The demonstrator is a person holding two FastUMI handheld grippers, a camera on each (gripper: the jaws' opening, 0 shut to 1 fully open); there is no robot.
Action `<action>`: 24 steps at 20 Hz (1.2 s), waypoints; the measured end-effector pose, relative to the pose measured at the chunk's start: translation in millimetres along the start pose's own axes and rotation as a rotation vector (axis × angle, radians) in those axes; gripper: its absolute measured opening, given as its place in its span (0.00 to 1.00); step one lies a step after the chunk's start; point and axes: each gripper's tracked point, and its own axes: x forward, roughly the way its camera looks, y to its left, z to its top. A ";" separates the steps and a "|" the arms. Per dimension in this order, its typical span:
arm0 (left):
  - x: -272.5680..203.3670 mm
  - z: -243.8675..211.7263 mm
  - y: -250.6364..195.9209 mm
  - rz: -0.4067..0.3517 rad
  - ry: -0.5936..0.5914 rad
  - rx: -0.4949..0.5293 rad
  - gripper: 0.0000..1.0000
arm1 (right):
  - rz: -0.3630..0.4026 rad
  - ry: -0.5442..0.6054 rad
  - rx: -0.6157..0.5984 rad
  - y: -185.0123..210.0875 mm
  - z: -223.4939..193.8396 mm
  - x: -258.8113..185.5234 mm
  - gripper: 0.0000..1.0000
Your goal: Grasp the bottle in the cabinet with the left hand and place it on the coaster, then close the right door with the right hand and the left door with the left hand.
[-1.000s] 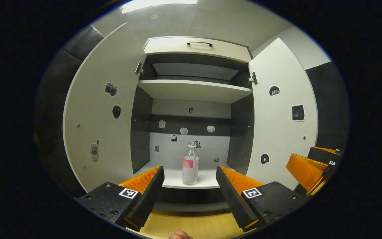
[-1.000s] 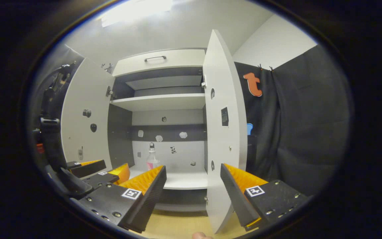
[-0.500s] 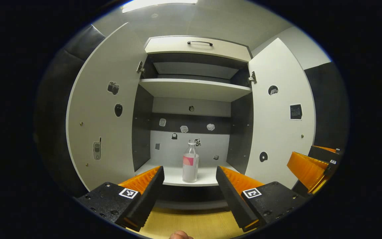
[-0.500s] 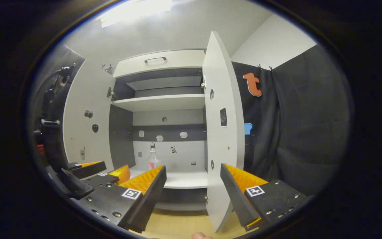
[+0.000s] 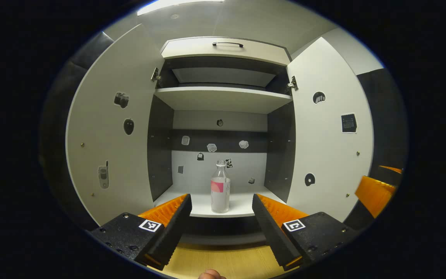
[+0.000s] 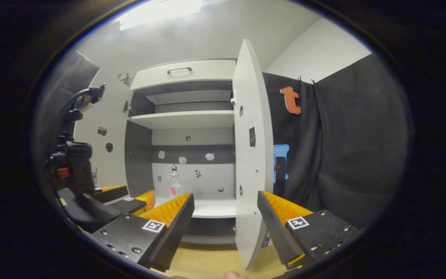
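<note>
Left gripper (image 5: 222,217) fingers spread wide, empty, short of bottle (image 5: 220,189) on cabinet shelf (image 5: 242,207). Right gripper (image 6: 225,217) likewise wide, empty. Risk: toppling bottle through off-centre approach.

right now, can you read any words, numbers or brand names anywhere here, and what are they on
No text reads clearly here.
Pink label on the bottle: too small to read.
Grid sticker on the right door: too small and blurred.
Picture stickers on the left door: no words visible.
Square markers: coded patterns, not words.
</note>
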 end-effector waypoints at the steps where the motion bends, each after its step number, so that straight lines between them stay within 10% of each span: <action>1: 16.4 0.6 -1.4 0.004 0.006 0.005 0.98 | -0.016 -0.004 -0.006 -5.6 1.3 -1.7 0.98; 24: 204.6 -60.2 9.2 0.080 0.205 0.065 0.99 | -0.459 0.010 -0.141 -141.6 -6.7 -28.4 0.99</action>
